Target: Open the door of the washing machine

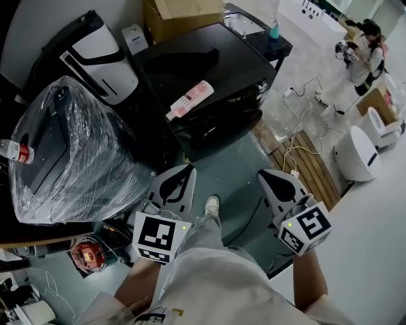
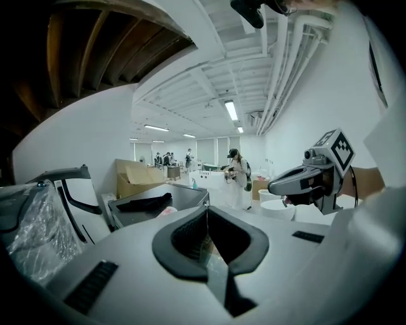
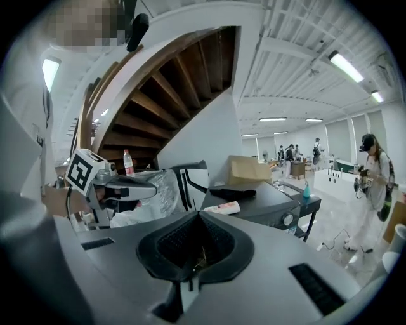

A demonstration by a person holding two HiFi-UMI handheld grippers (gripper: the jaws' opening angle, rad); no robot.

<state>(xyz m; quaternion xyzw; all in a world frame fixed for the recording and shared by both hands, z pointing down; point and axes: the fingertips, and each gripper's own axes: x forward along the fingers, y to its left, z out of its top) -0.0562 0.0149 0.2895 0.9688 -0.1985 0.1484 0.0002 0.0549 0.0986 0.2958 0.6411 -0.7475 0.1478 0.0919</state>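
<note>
The black washing machine stands ahead of me, and its front face is seen steeply from above, so the door is hard to make out. On its top lie a pink bottle and a dark cloth. My left gripper and right gripper hover side by side over the floor, short of the machine, both shut and empty. In the left gripper view the jaws meet, with the machine beyond. In the right gripper view the jaws are closed too, and the machine's knob shows.
A plastic-wrapped appliance with a water bottle sits at left. A white and black unit and a cardboard box stand behind. Wooden slats, cables and white bins lie at right. A person stands far off.
</note>
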